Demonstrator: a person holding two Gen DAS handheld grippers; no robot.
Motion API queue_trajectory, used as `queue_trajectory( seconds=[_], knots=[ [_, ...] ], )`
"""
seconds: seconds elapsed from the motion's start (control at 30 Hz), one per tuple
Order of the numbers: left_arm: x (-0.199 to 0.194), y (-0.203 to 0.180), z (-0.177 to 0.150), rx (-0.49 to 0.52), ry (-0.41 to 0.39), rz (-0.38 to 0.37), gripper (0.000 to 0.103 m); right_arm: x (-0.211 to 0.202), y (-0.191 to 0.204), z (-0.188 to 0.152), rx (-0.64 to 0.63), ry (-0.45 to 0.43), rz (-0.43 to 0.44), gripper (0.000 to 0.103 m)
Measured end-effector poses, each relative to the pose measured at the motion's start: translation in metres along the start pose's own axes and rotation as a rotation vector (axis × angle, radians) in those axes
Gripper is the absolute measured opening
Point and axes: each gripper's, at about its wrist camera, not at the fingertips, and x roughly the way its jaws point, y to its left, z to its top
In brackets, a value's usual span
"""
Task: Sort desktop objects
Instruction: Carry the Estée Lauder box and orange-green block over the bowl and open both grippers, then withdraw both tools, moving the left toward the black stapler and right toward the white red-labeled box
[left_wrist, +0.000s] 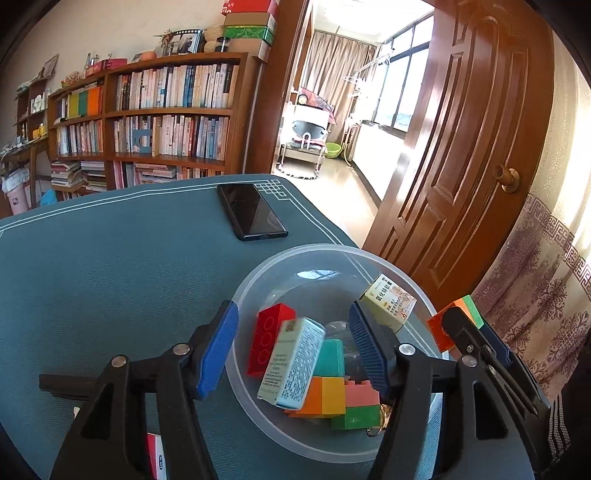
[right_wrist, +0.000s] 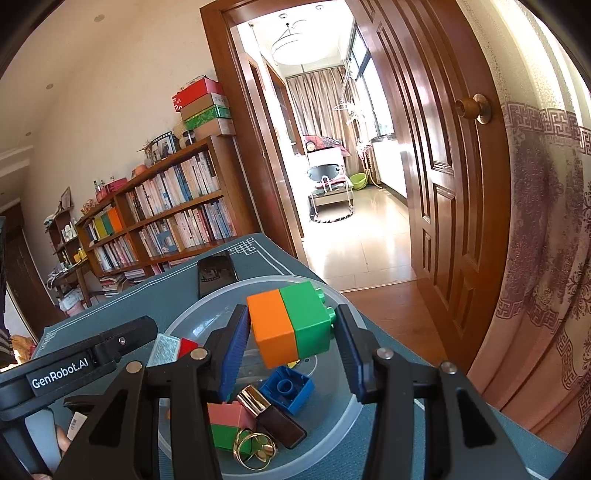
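step: we drop the small carton into bowl | left jaws released, carton loose between them | right jaws grasping orange-green block above bowl | next: release block there

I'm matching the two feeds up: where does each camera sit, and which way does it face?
Left wrist: on the left gripper, looking along its open fingers into the clear bowl; a small carton drops between them.
Right wrist: on the right gripper, above the same bowl, clamping an orange-green block; a fingertip shows lower left.
Shared: bowl, phone, bookshelf, open door.
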Motion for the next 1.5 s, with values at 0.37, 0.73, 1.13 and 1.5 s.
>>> queue_trajectory(
  seconds=[0.37, 0.73, 1.13, 1.5],
  knots=[
    [-0.003, 0.01, 0.0, -0.017, 0.001, 0.062, 0.067, -0.005, 0.001, 0.0, -0.002, -0.022, -0.005, 0.074],
    [-0.006, 0.024, 0.0, -0.045, 0.003, 0.134, 0.07, -0.002, 0.003, -0.003, -0.011, -0.003, -0.008, 0.08],
    [-0.021, 0.041, 0.006, -0.075, -0.037, 0.187, 0.077, 0.002, 0.015, -0.009, -0.045, 0.033, 0.034, 0.083],
    [-0.037, 0.064, 0.014, -0.078, -0.053, 0.23, 0.077, -0.004, 0.041, -0.02, -0.115, 0.042, 0.159, 0.084]
  ],
)
